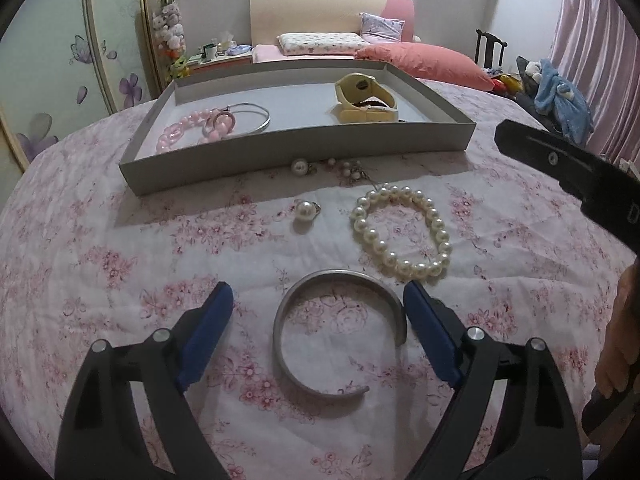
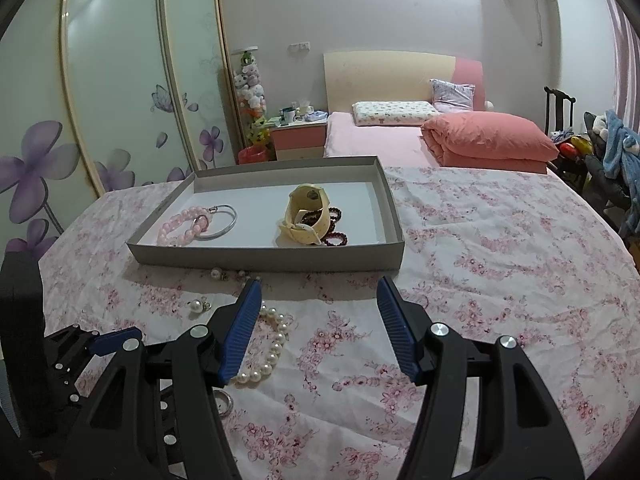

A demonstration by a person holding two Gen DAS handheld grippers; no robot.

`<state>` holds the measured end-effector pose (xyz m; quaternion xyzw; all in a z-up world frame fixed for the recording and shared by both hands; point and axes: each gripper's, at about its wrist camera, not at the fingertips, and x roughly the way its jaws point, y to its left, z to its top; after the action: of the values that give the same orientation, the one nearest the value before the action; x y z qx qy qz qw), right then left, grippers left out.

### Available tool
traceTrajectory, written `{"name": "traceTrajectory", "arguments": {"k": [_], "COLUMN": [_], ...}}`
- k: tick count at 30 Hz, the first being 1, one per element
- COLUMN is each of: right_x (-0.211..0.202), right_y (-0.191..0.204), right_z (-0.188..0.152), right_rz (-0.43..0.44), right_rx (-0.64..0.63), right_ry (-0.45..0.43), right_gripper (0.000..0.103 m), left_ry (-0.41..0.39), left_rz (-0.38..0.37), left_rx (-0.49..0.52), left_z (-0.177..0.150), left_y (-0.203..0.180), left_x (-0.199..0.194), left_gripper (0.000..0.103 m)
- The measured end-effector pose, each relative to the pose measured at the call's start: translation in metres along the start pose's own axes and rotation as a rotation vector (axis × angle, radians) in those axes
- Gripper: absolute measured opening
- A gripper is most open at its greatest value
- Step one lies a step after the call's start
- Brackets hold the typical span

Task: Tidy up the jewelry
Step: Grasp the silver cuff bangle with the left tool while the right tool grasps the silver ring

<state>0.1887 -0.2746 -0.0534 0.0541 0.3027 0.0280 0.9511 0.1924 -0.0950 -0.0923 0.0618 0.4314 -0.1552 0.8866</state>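
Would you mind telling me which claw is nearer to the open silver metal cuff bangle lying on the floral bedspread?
Left. The left claw stands open around the silver metal cuff bangle; the right claw hovers open, off to its right.

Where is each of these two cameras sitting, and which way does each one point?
Left wrist: on the left gripper, looking down along its open blue fingers at a silver bangle on the floral cloth; a hand shows at right.
Right wrist: on the right gripper, facing the grey tray; its fingers are open over bare cloth, the left gripper at lower left.
Shared: tray, pearl bracelet, bed behind.
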Motion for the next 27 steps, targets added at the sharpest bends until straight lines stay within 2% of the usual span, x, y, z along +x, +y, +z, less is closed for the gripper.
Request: {"name": "traceTrajectory", "arguments": {"k": [3, 4, 12, 20, 27], "right_x": [-0.002, -0.003, -0.012, -0.010, 0.002], "right_y": [0.001, 0.001, 0.010, 0.028, 0.048], "right_z": [-0.001, -0.001, -0.011, -0.037, -0.052], "right_rz": [0.005, 0.006, 0.040, 0.137, 0.173], "right_rx": [-0.002, -0.004, -0.038, -0.106, -0.169], "right_ry": [0.001, 0.001, 0.024, 0.134, 0.231], "right_gripper": [0.061, 0.061, 0.061, 0.061, 0.048], "left_ry": [0.000, 0.015, 0.016, 0.012, 0.010], "left_rz": [0.011, 0.018, 0.044, 0.106, 0.154], "left_rx": [0.017, 0.025, 0.013, -0.034, -0.113], "left_z": [-0.001, -0.002, -0.008, -0.019, -0.021], "left_y": [-0.003, -0.004, 0.016, 0.062, 0.099], "left_x": [-0.001, 0.001, -0.005, -0.018, -0.025], "left_gripper": [0.070, 0.063, 0.062, 0.062, 0.062]}}
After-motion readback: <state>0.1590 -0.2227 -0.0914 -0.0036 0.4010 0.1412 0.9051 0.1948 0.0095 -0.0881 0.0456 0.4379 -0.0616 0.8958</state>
